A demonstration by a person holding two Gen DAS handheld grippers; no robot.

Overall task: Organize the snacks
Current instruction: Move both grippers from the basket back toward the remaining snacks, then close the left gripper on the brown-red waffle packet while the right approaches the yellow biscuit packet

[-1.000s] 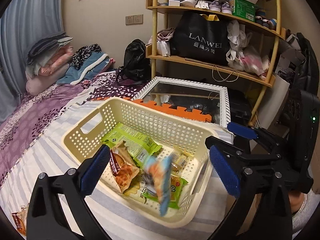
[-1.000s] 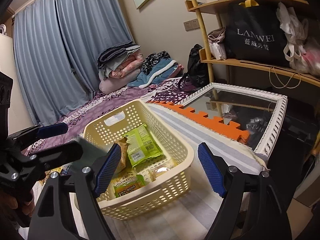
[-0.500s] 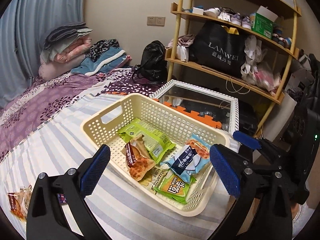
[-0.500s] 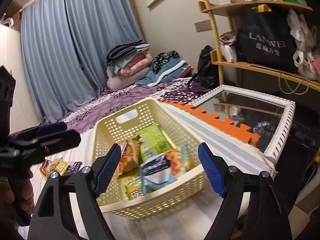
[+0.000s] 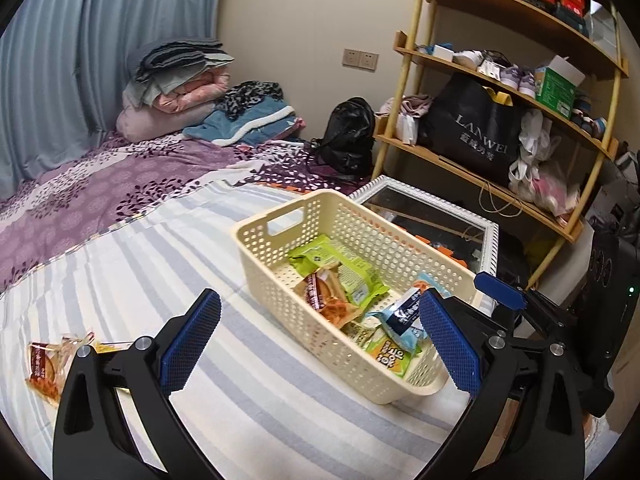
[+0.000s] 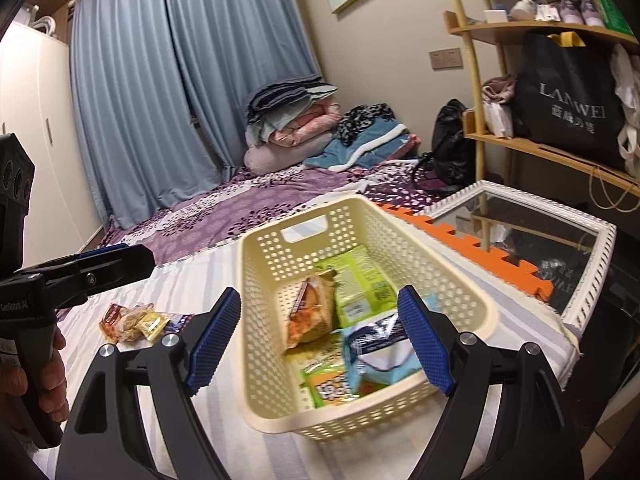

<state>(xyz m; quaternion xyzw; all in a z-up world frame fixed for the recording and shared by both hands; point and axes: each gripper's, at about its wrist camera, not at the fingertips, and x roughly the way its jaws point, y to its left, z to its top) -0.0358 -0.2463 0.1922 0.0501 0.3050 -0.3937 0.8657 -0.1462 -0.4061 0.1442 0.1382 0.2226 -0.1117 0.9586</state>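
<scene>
Ahead of our left gripper (image 5: 318, 340), slightly to its right, sat the cream basket (image 5: 276, 280) on the striped bedsheet (image 5: 140, 272), and our jaws stood wide apart with nothing between the blue pads. Inside the basket lay a green packet (image 5: 340, 264), an orange-red packet (image 5: 326, 296), a blue-and-white packet (image 5: 402, 320) and a green-and-orange packet (image 5: 390, 358) nearest us. Off to the left of that gripper, well apart from the basket, a few loose snacks (image 5: 48, 364) lay on the sheet.

Straight before our right gripper (image 6: 320, 344) we saw the same basket (image 6: 260, 300), its near end between our fingers though untouched; those jaws were spread too and gripped nothing. Beyond the basket's right side stood a white-framed mirror (image 6: 592, 280) edged by an orange foam mat (image 6: 460, 248).
</scene>
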